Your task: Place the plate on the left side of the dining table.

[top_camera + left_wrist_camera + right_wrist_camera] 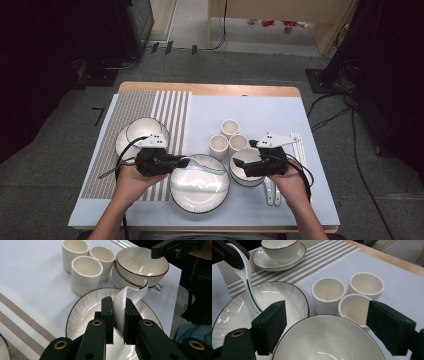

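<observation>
Grey carpet lies around a wooden table (210, 89) that is covered with a pale blue cloth and, on its left part, one brown-and-white striped placemat (150, 107).

On the cloth I count three small cream ribbed ceramic cups (229, 136) that stand close together in a cluster. Just in front of them are two white bowls with a brown rim (140, 263), stacked one inside the other. One large white ribbed plate with a dark rim (199, 190) lies at the near middle of the table. On the placemat there is one more white bowl (280, 248) that sits on one saucer (294, 261). White chopsticks (298, 142) lie at the right edge of the cloth; their number I cannot tell.

The left hand-held gripper (119, 317) is clamped on the bowl end of one white ceramic soup spoon (127, 298), held above the large plate, with its handle curving toward the stacked bowls. The right hand-held gripper (325, 327) has its jaws wide apart, one on each side of the upper stacked bowl; the pads do not press on it
</observation>
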Available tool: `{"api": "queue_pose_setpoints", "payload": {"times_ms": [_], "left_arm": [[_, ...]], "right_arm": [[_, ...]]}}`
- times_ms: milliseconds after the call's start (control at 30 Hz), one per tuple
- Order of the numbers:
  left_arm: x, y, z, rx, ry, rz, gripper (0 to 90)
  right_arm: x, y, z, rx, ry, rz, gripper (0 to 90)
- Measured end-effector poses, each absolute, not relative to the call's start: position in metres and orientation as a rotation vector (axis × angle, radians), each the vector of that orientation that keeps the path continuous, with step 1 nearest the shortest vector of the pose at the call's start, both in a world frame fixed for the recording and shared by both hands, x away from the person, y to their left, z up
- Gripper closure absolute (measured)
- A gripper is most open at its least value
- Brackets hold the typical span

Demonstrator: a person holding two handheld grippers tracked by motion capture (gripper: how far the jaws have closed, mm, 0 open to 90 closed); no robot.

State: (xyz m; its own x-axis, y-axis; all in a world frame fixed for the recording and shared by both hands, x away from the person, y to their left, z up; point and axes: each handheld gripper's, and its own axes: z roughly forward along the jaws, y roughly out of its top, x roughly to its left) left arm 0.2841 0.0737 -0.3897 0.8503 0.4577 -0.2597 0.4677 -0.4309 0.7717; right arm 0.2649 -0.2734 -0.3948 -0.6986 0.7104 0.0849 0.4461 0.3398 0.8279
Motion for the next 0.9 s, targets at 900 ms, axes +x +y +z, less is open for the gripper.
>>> {"api": "queue_pose_setpoints", "payload": {"times_ms": [900], "left_arm": [[0.294, 0.091, -0.391, 2.063, 0.737, 0.029, 83.4]], "right_arm": [[0.267, -0.287, -0.397, 1.078, 2.288, 1.284, 17.6]]}}
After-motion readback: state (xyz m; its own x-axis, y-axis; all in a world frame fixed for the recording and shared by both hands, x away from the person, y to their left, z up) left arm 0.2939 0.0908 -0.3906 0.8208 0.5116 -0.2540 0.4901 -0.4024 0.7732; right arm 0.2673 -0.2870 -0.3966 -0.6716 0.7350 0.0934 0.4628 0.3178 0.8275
